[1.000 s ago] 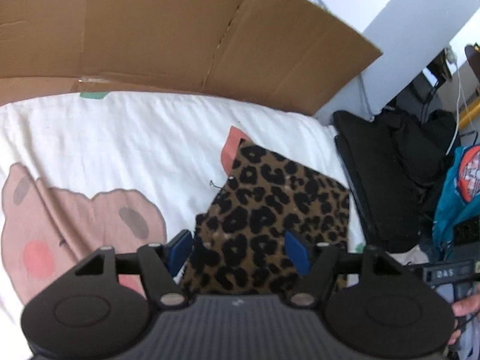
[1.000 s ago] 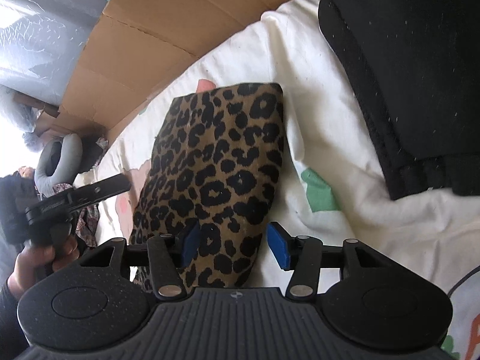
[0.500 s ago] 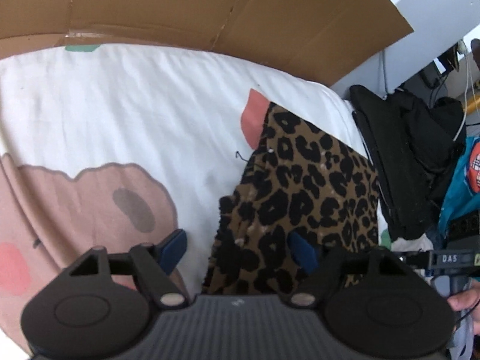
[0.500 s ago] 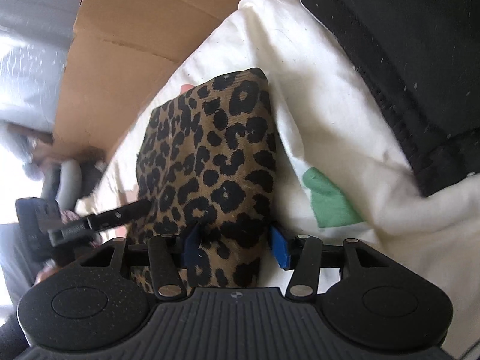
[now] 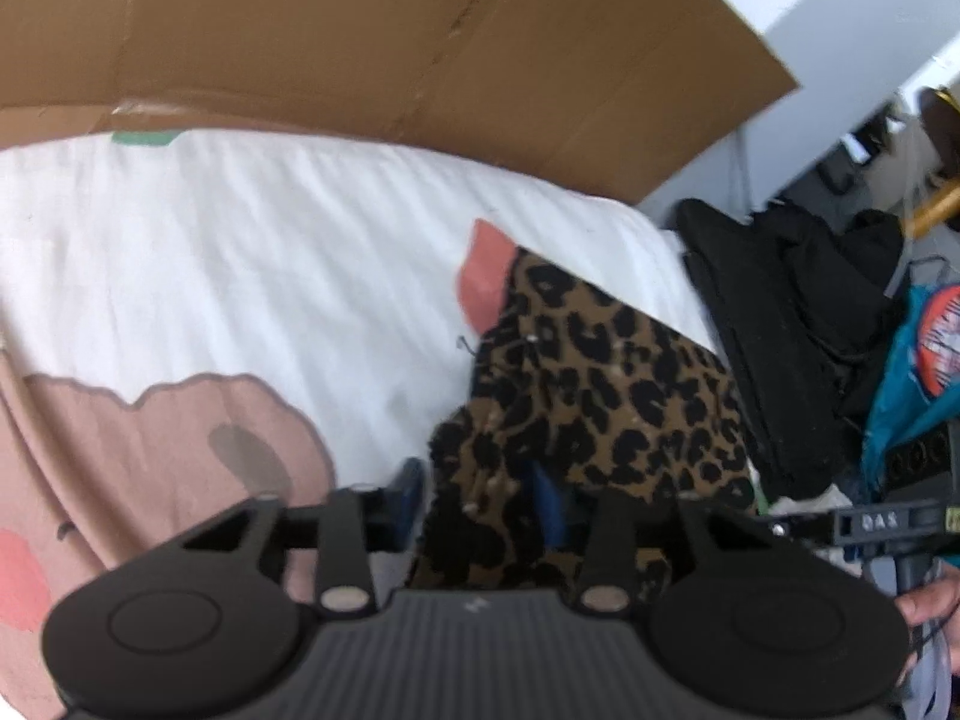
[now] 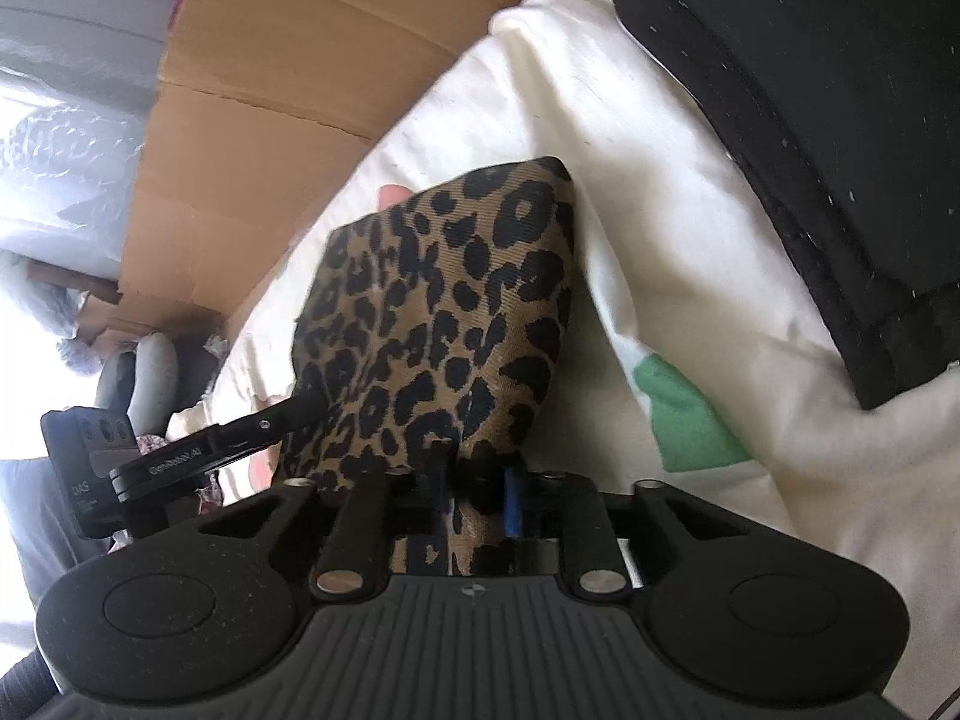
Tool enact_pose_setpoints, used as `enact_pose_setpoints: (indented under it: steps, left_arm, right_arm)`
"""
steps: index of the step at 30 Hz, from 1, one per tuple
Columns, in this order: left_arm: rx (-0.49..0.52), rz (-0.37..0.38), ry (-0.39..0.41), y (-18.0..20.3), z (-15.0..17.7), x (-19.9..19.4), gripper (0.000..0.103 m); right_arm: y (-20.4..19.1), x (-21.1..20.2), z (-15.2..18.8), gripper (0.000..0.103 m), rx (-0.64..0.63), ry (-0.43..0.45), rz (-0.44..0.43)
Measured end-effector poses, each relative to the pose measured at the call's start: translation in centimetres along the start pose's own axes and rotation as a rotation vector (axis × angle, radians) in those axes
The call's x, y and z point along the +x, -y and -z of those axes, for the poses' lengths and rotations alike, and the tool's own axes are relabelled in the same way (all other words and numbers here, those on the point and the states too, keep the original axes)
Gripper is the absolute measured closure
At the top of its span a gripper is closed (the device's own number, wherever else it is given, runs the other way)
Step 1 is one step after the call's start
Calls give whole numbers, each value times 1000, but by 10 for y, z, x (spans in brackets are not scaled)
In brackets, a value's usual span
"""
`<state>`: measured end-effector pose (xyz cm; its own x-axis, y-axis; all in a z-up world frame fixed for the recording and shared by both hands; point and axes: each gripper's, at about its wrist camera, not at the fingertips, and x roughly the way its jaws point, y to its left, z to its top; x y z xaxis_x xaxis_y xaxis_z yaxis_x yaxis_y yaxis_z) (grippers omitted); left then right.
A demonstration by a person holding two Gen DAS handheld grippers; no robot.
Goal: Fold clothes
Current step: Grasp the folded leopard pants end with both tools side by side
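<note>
Lying on a white bed sheet (image 5: 252, 276) printed with pink and green shapes, the leopard-print garment (image 5: 606, 384) sits folded into a compact, roughly rectangular bundle, with its near edge caught by both tongs.

The left tongs (image 5: 480, 498) have their two blue pads drawn in on the garment's near left corner: cloth bunches up between them and hides part of the right pad, so they are gripping the fabric. The rest of the bundle stretches away ahead and to the right of these tongs.

The right tongs (image 6: 474, 498) are closed tight on the near right corner, where a pinched ridge of spotted cloth stands between the blue pads. From there the garment (image 6: 444, 324) rises forward and slightly left. In this view the other tool reaches in from the left and meets the garment's left edge.

Just right of the right tongs, a green patch of the sheet (image 6: 678, 252) shows, and beyond it lies a black garment (image 6: 810, 114), apart from the leopard piece. A brown cardboard sheet (image 5: 384, 30) stands along the far side of the bed, well ahead of both tongs.
</note>
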<state>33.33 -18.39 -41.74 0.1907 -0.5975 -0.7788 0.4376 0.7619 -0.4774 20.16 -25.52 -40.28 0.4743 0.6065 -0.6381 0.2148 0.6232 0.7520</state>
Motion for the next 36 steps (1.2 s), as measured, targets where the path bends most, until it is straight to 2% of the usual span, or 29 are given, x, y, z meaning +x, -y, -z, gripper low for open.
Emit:
enact_pose_setpoints:
  steps: [1,3,8,11,14,15,16,19,21,24,30,36]
  left_arm:
    - [-12,-4,-6,-2,0,2,36]
    - [-30,25,-24,-6,0,7,34]
    - [-90,133,-61,-17,-4,16,33]
    - [-133,212,-95,-19,-4,23,39]
    - [-99,204,-102,-15,-4,26,41]
    - [-97,194,-102,-16,-5,26,50]
    - [-96,183,-103,-17,-5,25,54]
    - [-76,179,-91,-16,-6,19,63]
    - [-54,169,-77,-12,-5,14,71]
    - [-58,177,-54,-11,-4,4,77]
    - [-49,174,18,-2,2,-21,80]
    - [-51,178,102,10,2,-47,80]
  right_arm:
    - [2,2,0,69,12,0,-9]
    - [5,5,1,66,36,0,-26]
    - [14,13,3,65,96,1,-68]
    - [19,18,4,65,132,1,-94]
    - [20,20,5,66,143,4,-106]
    - [19,20,5,73,140,7,-104]
    - [18,20,5,80,136,8,-100]
    - [14,18,4,92,133,11,-93]
    - [8,14,3,94,125,17,-90]
    - [-2,9,1,95,99,25,-83]
    - [-31,2,-8,96,-14,49,-56]
    - [-40,-17,-18,97,-43,94,-76]
